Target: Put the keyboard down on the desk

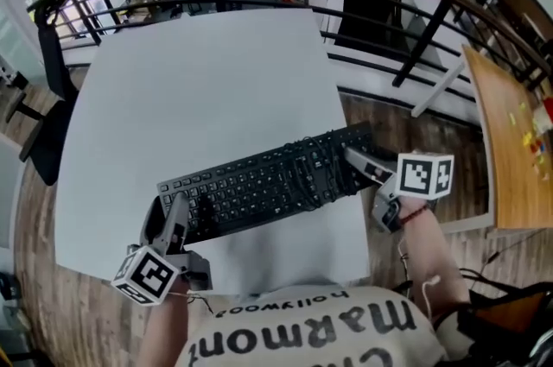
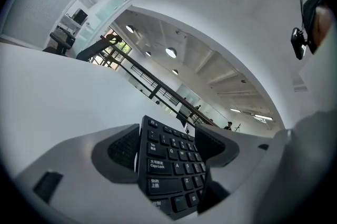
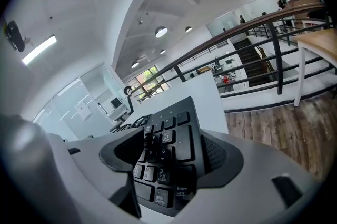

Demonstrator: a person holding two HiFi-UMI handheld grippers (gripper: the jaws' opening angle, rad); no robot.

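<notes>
Grip: my left hand-held gripper (image 1: 176, 217) and right hand-held gripper (image 1: 356, 160) clamp the keyboard (image 1: 268, 184) ends.
Lowering: I'd keep it level, flat onto the surface (image 1: 199, 89), then release.

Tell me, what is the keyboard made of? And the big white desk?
The keyboard looks like matte black plastic: a dull, even surface with white printed letters. The desk top is smooth, pale and grainless, probably laminate or painted board; I can't tell which.
</notes>
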